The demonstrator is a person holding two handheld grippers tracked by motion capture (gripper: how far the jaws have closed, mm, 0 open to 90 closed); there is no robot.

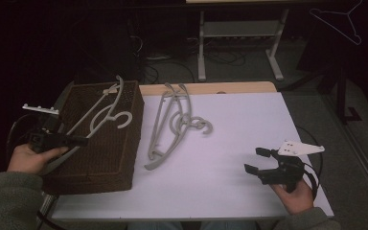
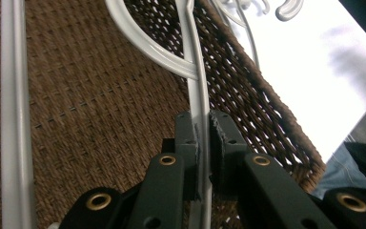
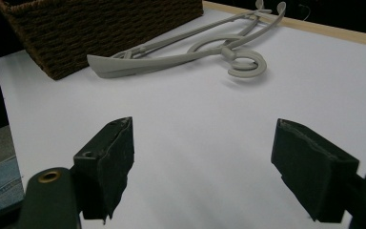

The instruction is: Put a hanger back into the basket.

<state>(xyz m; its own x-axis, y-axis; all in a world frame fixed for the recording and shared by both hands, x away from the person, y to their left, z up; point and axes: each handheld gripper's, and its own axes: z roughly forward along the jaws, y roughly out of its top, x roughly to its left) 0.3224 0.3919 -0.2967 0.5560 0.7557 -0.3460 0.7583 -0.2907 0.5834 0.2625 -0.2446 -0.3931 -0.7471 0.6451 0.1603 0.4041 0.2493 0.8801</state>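
The left gripper (image 2: 201, 143) is squeezing tight on a thin bar of a grey hanger (image 1: 106, 108). In the left gripper view the 2 jaws are pressing on both sides of the bar, and the bar is running straight up and away between them. This hanger is lying across the top of the brown woven basket (image 1: 120, 158), with its hook (image 1: 124, 120) pointing toward the white table (image 1: 230, 143). Its long side is running from the near left corner of the basket up to the far right corner.

The right gripper (image 1: 258, 160) is wide open and holding nothing. It is sitting low over the near right part of the table, well apart from everything.

A small pile of about 2 more grey hangers (image 1: 172, 122) is lying on the table just beside the basket. The pile's long side is going from near to far, a bit slanted. From the open gripper the pile is ahead and to the left, as the right gripper view (image 3: 195, 47) shows. I think the right hand is the closer free one for that pile, and it would have to reach forward and left to get there.
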